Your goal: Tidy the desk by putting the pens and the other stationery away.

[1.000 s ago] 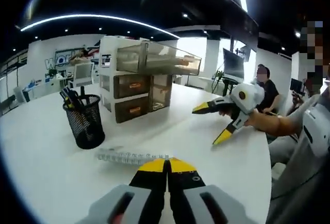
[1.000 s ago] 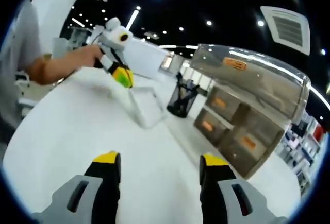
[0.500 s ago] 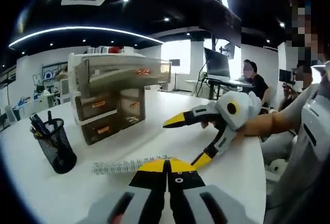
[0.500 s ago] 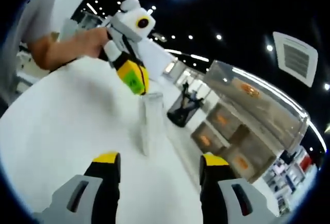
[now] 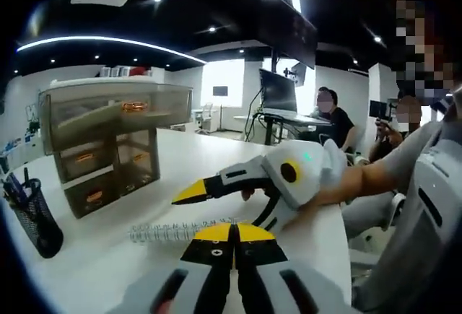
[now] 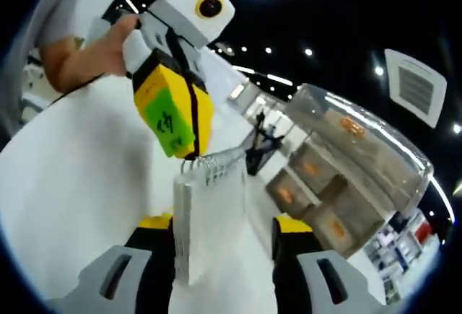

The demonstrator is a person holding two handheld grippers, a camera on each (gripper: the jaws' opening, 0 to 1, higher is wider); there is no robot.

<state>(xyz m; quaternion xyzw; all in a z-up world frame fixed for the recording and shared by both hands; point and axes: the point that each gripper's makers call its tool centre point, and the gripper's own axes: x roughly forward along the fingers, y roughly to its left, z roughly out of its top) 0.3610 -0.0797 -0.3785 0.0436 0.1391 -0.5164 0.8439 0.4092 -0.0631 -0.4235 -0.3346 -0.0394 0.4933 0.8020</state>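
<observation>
Since a moment ago the spiral notebook (image 6: 211, 220) has come up between the spread jaws of the right gripper (image 6: 220, 229), hanging by its wire coil from the left gripper (image 6: 177, 112) — clamped shut. Light, floppy pages — grip near the stiff coil. Beyond stands the drawer organizer (image 6: 346, 177).

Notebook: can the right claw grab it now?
Probably yes. The notebook is pinched at its spiral edge by the left claw and sits between the open jaws of the right claw. Nothing lies in between, so closing should catch it.
</observation>
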